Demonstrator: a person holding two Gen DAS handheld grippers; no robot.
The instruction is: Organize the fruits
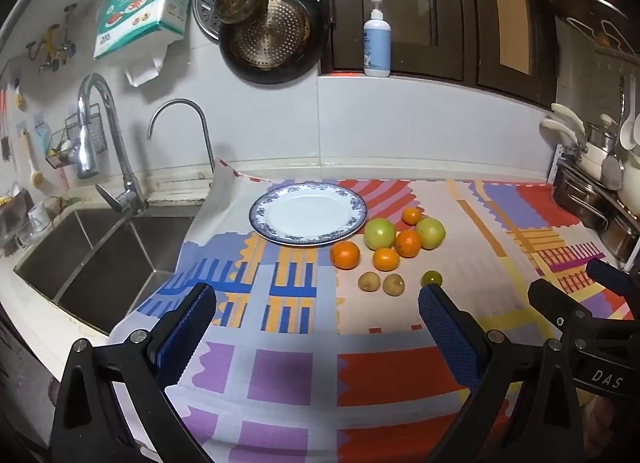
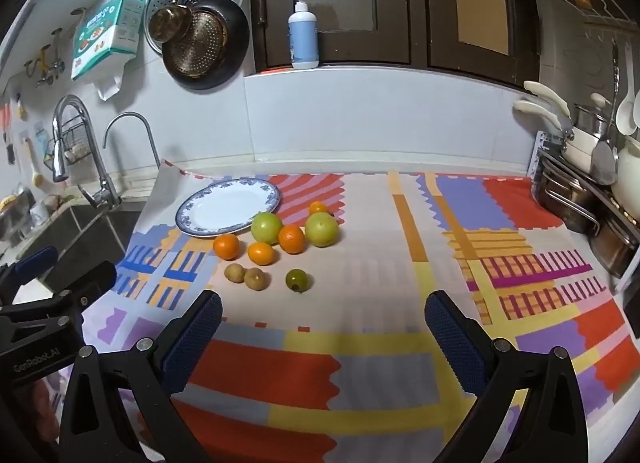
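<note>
A white plate with a blue rim (image 1: 308, 239) (image 2: 192, 231) lies empty on the patterned cloth. To its right lie several small oranges (image 1: 345, 255) (image 2: 226, 246), two green apples (image 1: 379, 233) (image 2: 266, 227), two small brown fruits (image 1: 369, 281) (image 2: 235, 273) and a small dark green fruit (image 1: 431, 277) (image 2: 296, 280). My left gripper (image 1: 316, 303) is open and empty, in front of the plate. My right gripper (image 2: 324, 311) is open and empty, to the right of the fruits. Each gripper shows at the edge of the other's view.
A steel sink (image 1: 100, 263) with two taps (image 1: 96, 135) lies to the left. Pans and a steamer plate (image 1: 264, 23) hang on the wall. A soap bottle (image 1: 377, 43) stands on the sill. A rack with pots and utensils (image 2: 592, 191) stands at the right.
</note>
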